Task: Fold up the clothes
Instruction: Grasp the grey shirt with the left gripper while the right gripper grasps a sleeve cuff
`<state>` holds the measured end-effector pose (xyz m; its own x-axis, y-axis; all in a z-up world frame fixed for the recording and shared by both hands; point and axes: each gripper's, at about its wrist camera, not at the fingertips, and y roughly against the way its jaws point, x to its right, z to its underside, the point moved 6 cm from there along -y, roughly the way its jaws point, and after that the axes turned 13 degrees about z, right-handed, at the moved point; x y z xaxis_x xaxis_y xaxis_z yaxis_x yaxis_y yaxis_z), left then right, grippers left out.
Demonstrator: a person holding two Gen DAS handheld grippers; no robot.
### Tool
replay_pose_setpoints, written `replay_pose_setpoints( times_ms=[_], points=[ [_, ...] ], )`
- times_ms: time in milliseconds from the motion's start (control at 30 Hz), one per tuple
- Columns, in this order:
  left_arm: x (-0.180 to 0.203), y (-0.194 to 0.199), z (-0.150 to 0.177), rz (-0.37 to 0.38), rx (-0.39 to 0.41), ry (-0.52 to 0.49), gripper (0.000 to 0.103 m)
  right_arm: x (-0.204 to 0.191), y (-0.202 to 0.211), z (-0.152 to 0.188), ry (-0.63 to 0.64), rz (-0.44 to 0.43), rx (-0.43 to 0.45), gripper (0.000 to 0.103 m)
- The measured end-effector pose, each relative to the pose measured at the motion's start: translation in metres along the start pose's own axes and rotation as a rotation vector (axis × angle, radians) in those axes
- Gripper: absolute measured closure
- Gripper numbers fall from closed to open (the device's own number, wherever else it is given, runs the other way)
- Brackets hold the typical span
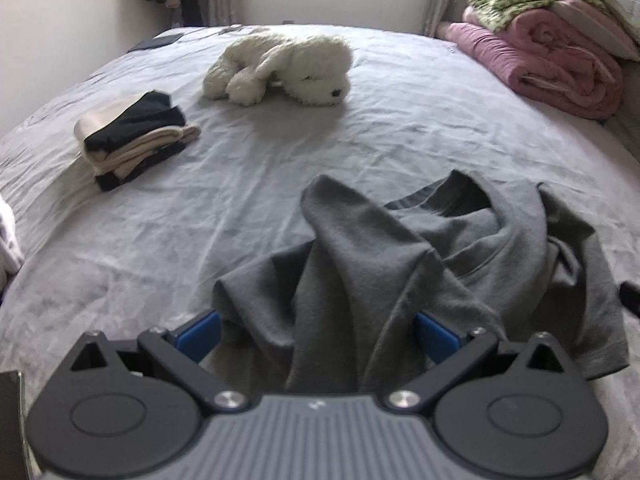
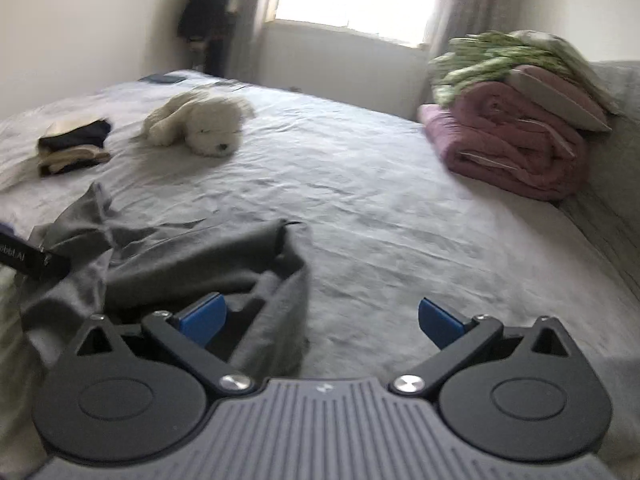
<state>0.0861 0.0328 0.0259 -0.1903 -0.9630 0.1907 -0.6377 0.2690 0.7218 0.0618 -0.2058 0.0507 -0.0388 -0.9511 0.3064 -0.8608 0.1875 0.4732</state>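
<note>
Grey cotton, a crumpled dark T-shirt (image 1: 420, 248), lies bunched at the bed's (image 1: 280, 152) near edge between my wide-open left claw (image 1: 316, 334) and open, empty right claw (image 2: 322, 320), so I judge spreading it flat comes next.

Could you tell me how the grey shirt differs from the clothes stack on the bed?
The grey shirt lies crumpled and unfolded; the stack is neatly folded. The shirt is one grey garment; the stack alternates dark and cream layers. The shirt sits at the tongs; the stack lies farther off. Both rest on the bed.
</note>
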Motion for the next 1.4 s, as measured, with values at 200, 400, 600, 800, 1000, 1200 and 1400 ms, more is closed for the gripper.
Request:
replay_pose_setpoints(
  times_ms=[200,400,600,800,1000,1200,1400],
  points=[
    [0.011,-0.008,0.003,0.059,-0.019,-0.010,0.001,-0.014,-0.032,0.007,-0.013,-0.071,-0.063,0.000],
    [0.003,-0.012,0.004,0.073,-0.021,0.028,0.025,-0.022,-0.039,0.008,0.018,-0.129,-0.054,0.034],
    [-0.005,-0.002,0.003,0.162,-0.006,0.084,0.075,-0.019,-0.032,0.006,0.035,-0.159,-0.061,0.094],
    [-0.019,0.014,-0.009,0.197,0.051,0.109,0.092,0.010,-0.002,-0.025,0.179,-0.041,0.079,0.102],
    [-0.036,0.061,-0.028,0.238,0.190,0.085,0.097,0.045,0.027,-0.041,0.296,0.055,0.171,0.103],
    [-0.057,0.089,-0.037,0.254,0.264,0.062,0.100,0.065,0.056,-0.050,0.333,0.116,0.261,0.103],
    [-0.066,0.082,-0.030,0.279,0.213,0.069,0.097,0.078,0.083,-0.052,0.331,0.089,0.302,0.103]
  ],
)
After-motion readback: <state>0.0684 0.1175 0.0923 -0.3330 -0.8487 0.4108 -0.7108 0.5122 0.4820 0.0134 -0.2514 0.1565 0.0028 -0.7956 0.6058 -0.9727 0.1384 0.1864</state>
